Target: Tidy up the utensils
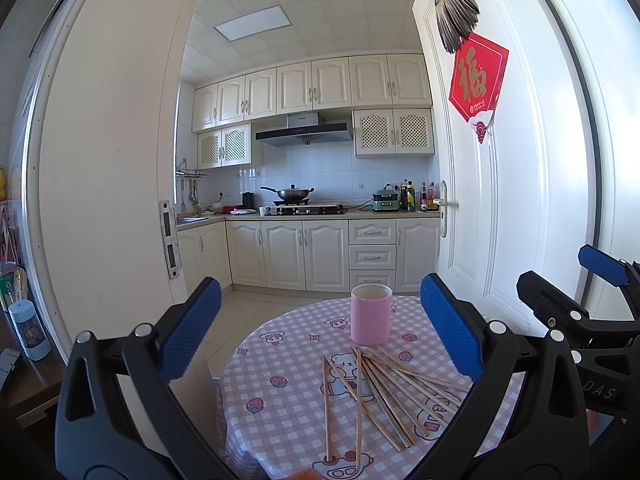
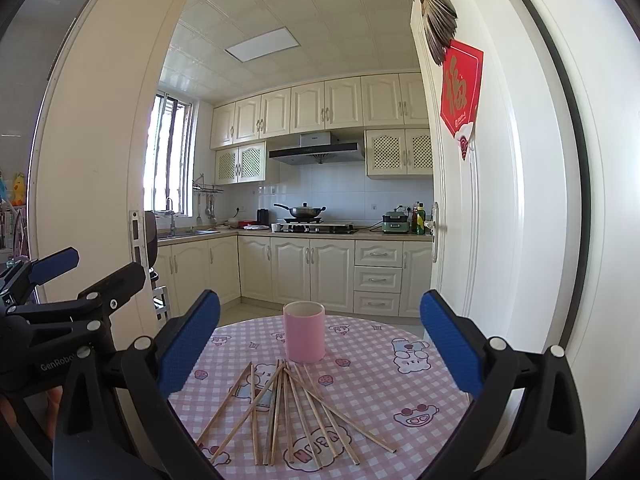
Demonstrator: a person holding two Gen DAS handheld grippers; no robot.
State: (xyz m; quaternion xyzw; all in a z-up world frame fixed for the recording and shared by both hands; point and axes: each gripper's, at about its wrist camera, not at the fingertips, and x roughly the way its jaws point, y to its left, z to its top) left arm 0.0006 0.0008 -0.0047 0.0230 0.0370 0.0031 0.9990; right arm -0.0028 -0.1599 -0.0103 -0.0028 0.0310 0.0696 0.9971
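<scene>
While chopsticks [image 2: 288,408] lie scattered, "GenRobot"-marked left gripper [image 1: 320,328] and right gripper [image 2: 320,332] gape wide.

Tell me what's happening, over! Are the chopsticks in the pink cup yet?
Left hand-held gripper open, empty. Right hand-held gripper open, empty. Chopsticks fanned out on table, none in pink cup. Nothing in the way.

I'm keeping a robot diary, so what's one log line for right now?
left tool open | right tool open | wooden chopsticks scattered on table | pink ceramic cup upright, unfilled
</scene>
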